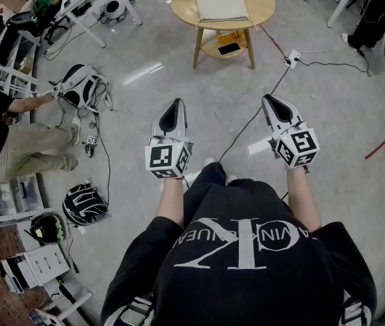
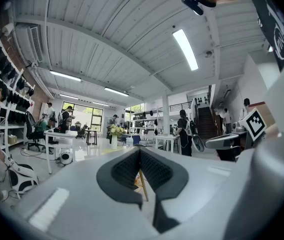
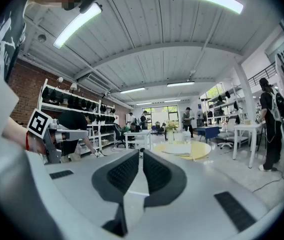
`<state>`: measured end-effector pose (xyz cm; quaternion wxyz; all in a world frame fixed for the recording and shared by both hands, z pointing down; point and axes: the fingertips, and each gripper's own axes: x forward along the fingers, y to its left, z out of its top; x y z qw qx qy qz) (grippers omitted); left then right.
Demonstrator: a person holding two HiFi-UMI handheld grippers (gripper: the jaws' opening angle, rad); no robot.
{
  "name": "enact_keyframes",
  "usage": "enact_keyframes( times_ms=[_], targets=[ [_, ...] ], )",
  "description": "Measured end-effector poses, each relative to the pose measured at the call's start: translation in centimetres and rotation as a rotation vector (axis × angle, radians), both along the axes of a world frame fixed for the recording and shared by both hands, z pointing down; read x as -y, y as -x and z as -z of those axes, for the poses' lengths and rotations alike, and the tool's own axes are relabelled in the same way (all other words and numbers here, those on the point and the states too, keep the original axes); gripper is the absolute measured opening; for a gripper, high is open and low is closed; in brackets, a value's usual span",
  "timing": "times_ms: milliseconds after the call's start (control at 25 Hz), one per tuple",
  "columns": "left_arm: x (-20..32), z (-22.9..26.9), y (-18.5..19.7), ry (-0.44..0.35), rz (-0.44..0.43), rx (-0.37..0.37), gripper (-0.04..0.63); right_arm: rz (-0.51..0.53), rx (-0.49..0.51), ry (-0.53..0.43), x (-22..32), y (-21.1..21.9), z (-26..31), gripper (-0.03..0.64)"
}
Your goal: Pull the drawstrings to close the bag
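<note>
A flat beige bag (image 1: 221, 5) lies on a round wooden table (image 1: 260, 12) across the floor, well ahead of both grippers. My left gripper (image 1: 175, 103) is held level in the air, shut with nothing between its jaws (image 2: 139, 150). To its right my right gripper (image 1: 269, 98) is level too, its tips together and holding nothing (image 3: 142, 152). The right gripper view shows the table (image 3: 202, 151) with the bag (image 3: 178, 148) far beyond the jaws. No drawstrings can be made out at this distance.
A black cable (image 1: 246, 124) runs over the grey floor to a power strip (image 1: 292, 58) near the table. Headsets and gear (image 1: 83, 87) lie at the left by a crouching person (image 1: 15, 148). White desks (image 1: 104, 5) stand at the back left.
</note>
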<state>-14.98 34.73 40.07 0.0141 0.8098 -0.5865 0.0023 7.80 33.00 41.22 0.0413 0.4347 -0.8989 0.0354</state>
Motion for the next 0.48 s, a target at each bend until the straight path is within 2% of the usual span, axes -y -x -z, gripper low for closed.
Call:
enact_keyframes(
  times_ms=[480],
  targets=[
    [-0.1, -0.2, 1.2, -0.015, 0.034, 0.013, 0.012, -0.040, -0.009, -0.047, 0.1, -0.1, 0.4, 0.037]
  ],
)
